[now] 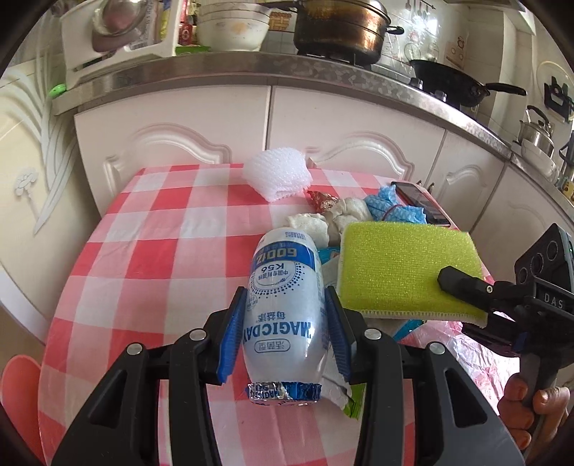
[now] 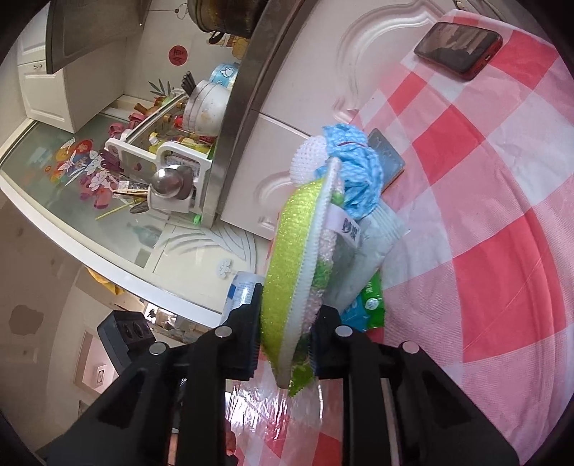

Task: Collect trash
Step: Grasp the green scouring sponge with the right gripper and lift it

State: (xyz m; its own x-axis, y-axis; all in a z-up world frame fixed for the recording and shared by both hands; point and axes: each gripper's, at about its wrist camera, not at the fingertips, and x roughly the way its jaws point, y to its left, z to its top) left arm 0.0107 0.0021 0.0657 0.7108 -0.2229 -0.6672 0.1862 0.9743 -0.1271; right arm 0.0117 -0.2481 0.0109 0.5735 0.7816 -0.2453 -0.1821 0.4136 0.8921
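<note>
My left gripper (image 1: 285,315) is shut on a white plastic drink bottle (image 1: 283,304) with a blue label and a foil cap, held lengthwise above the red-checked table (image 1: 143,233). My right gripper (image 2: 285,344) is shut on a green scouring sponge (image 2: 290,258), held on edge; it also shows in the left wrist view (image 1: 398,265). Behind the bottle lies a trash heap: crumpled white tissues (image 1: 323,222), a blue cloth (image 1: 398,209), a red wrapper (image 1: 321,200) and green-white packets (image 2: 369,301). A clear plastic bag (image 2: 283,408) hangs under the sponge.
A white foam net (image 1: 276,175) lies at the table's far edge. A red phone (image 2: 459,44) lies at the table corner. White kitchen cabinets (image 1: 172,125) and a steel counter with a pot (image 1: 340,32) and wok (image 1: 448,84) stand right behind the table.
</note>
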